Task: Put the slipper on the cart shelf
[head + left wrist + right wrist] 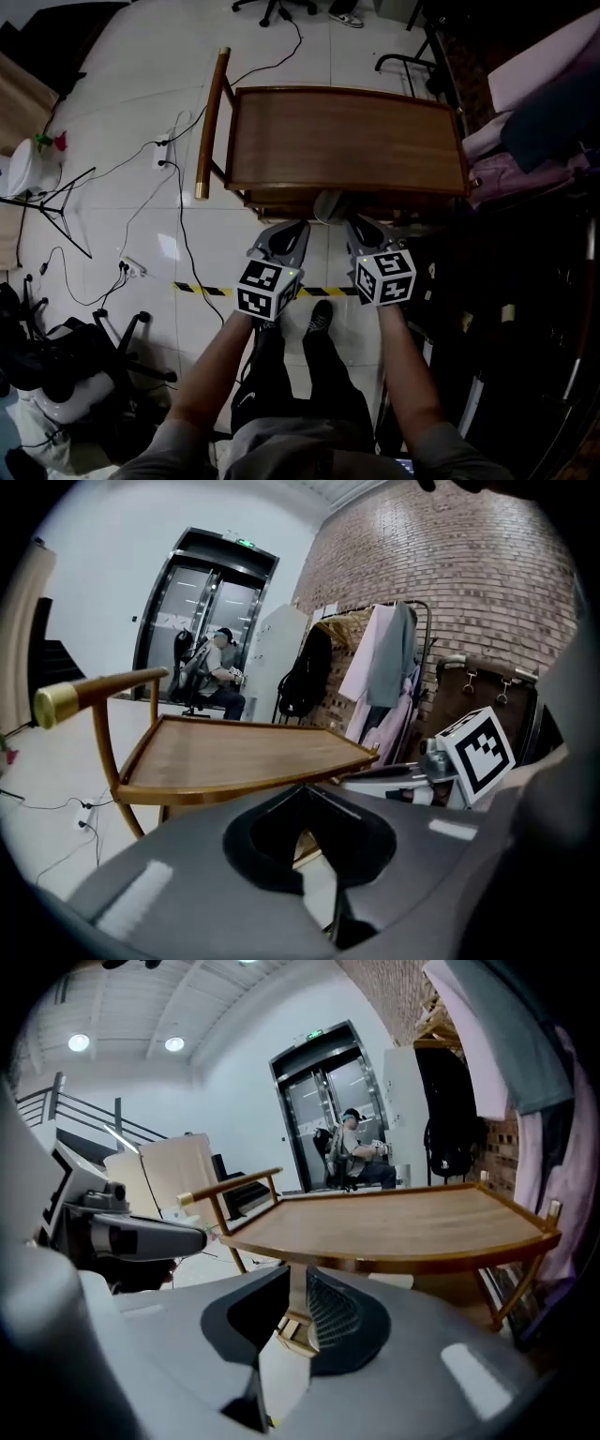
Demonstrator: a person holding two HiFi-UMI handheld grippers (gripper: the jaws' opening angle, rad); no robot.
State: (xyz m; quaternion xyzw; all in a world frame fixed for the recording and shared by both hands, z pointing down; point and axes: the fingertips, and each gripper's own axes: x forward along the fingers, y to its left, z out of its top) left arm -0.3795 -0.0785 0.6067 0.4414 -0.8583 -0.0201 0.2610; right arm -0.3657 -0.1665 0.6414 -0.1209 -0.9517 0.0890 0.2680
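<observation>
The wooden cart's top shelf (347, 136) is bare, with a brass-tipped handle (210, 122) at its left. A grey rounded shape, probably the slipper (328, 206), shows just under the shelf's near edge, between my two grippers. My left gripper (289, 228) sits at that edge with its tips together and nothing in them; in the left gripper view it (302, 794) points under the shelf (234, 752). My right gripper (367, 228) is beside it. In the right gripper view its jaws (292, 1279) stand a narrow gap apart and hold nothing.
Cables (178, 187) and a tripod (56, 202) lie on the white floor left of the cart. Yellow-black tape (202, 290) crosses the floor near my feet. Clothes and bags (534, 122) crowd the right side. A person (352, 1152) sits by the far glass doors.
</observation>
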